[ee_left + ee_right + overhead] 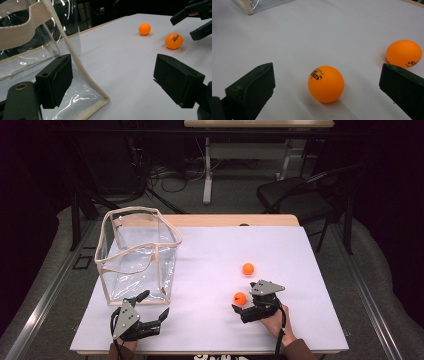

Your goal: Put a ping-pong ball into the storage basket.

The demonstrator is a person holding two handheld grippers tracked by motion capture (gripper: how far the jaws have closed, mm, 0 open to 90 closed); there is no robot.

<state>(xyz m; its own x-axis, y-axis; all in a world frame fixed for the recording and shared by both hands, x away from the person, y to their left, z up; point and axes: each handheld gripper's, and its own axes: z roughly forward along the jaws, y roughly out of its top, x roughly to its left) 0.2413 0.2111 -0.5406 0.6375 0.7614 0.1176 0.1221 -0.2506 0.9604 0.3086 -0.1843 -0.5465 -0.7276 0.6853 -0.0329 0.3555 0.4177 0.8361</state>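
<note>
At the lower left of the high view the left gripper (155, 307) waits wide open and empty by the near corner of the clear bag (137, 255). Right of centre, the right gripper (243, 310) is the closer claw, jaws spread wide and holding nothing, with the near orange ball (326, 83) sitting on the white table (210, 250) between them, centred in the right gripper view; the second ball (248, 268) lies beyond, apart

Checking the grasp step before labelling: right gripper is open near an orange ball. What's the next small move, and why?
Probably ease the right gripper forward a little, then close. Its jaws stand open on either side of the nearer ball, which rests on the white table just ahead of them and is not yet gripped. The other ball lies apart, so it should not get in the way.
</note>
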